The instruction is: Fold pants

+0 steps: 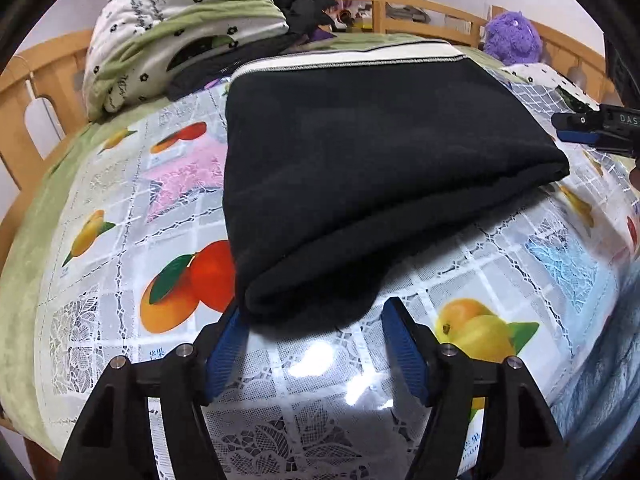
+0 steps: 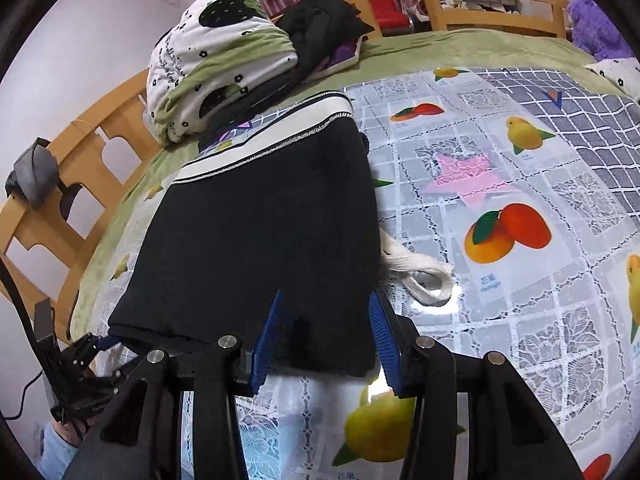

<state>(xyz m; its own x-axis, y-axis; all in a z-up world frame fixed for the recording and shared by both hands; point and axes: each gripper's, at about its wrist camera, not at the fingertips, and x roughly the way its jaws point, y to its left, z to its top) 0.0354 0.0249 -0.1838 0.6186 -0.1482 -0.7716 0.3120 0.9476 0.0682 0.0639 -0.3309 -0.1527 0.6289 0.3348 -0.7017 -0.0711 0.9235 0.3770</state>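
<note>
Tongs, left (image 1: 312, 320): spread wide, near edge of the pants just reaching between the blue pads, nothing pinched. Tongs, right (image 2: 326, 320): spread, straddling a near corner of the fold, not clamped.

Bed (image 1: 24, 280): green blanket, wooden rail; carries a glossy fruit-print cloth (image 1: 160, 280).

Quilt bundle (image 1: 172, 36): far left, white and green, well apart from the work.

Pants (image 1: 360, 168): black, lying on the cloth as a compact stacked rectangle; white waistband (image 1: 352, 60) on the far side, long axis near to far.

Drawstring (image 2: 420, 276): white, trailing out at the right edge.

Progress, judged: folding seems nearly complete; tucking the drawstring and a final squaring may remain.
</note>
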